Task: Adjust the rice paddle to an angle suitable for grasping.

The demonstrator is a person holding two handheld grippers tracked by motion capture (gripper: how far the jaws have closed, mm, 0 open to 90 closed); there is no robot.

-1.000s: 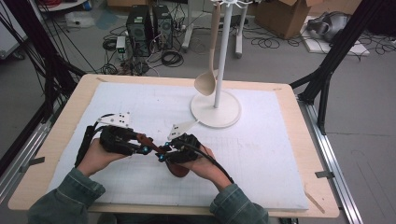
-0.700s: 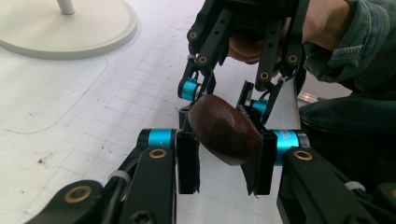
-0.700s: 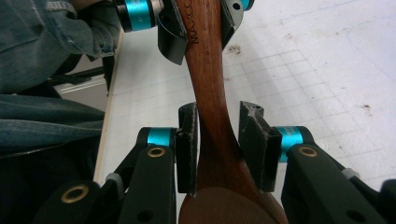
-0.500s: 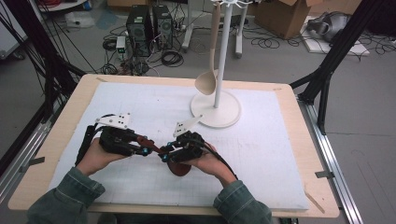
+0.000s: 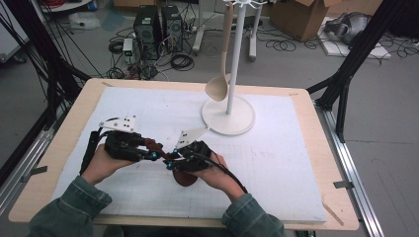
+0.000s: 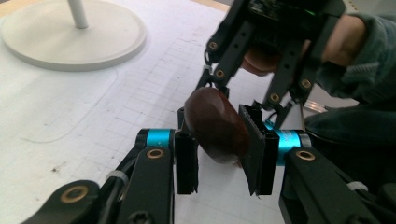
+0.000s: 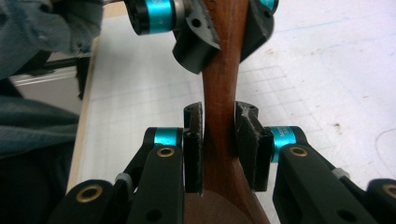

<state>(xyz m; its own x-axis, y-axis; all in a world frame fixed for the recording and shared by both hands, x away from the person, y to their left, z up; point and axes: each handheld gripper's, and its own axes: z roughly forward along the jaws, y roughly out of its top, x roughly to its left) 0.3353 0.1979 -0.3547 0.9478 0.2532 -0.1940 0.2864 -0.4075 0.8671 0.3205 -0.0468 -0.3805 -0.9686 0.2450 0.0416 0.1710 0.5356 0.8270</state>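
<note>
A dark brown wooden spoon sits low and left of centre in the high view, held between the two grippers above the white mat. In the right gripper view its narrow handle runs straight up the middle of the frame, and the right gripper has both pads pressed against it, clenched on the handle just above where the wood widens toward the bowl. Farther up that frame, the left gripper has the same handle between its jaws. In the left gripper view, the rounded end of the spoon lies between the left gripper's pads; the right-hand pad touches it, and whether the left-hand pad presses it I cannot tell.

A hand holds each gripper, sleeves entering from the bottom edge of the high view. Above centre stands a white stand with a round base, a pale ladle hanging beside its pole. The mat covers a wooden table.
</note>
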